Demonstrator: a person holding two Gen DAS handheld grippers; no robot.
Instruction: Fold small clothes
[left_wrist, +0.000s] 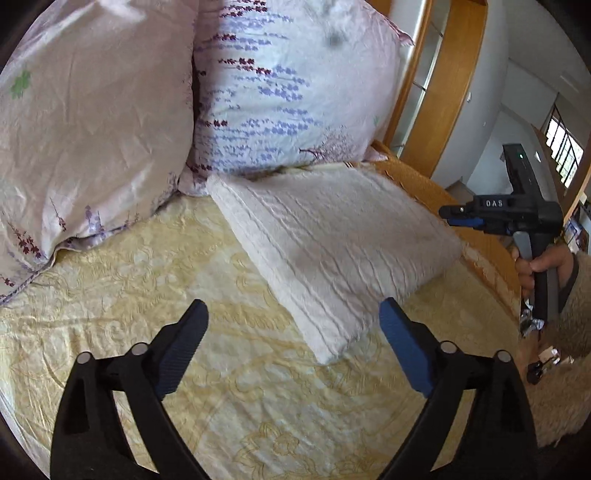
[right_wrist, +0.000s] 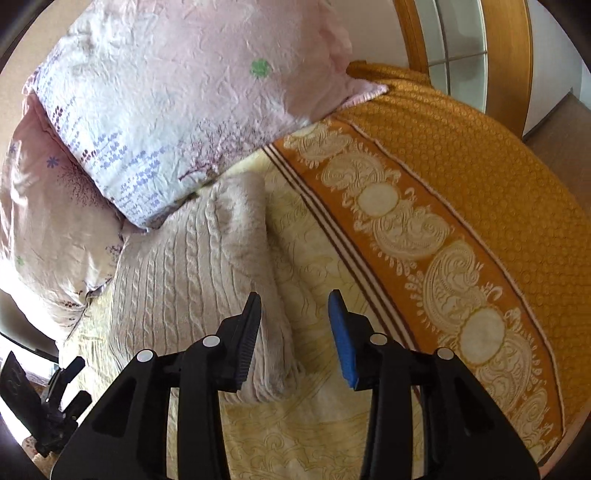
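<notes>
Both my grippers hang open over the bed, with the folded cream cable-knit garment (left_wrist: 332, 254) lying on the cover.

Nearest, my left gripper (left_wrist: 293, 317) stands with its black fingers spread wide and nothing between them, over the pale yellow embossed bedspread (left_wrist: 147, 295). To the far left lies a crumpled pink pillow with a green clover mark (left_wrist: 92, 129), and right of it a pale pillow printed with lavender sprigs (left_wrist: 288, 92). The knit garment lies folded flat just beyond my left gripper, its far edge touching the lavender pillow. My right gripper (right_wrist: 294, 301) is partly open, pressing nothing, over the garment's right edge. At the far right runs an orange patterned blanket border (right_wrist: 461, 177), where my hand (left_wrist: 543, 266) holds the other gripper's handle.
</notes>
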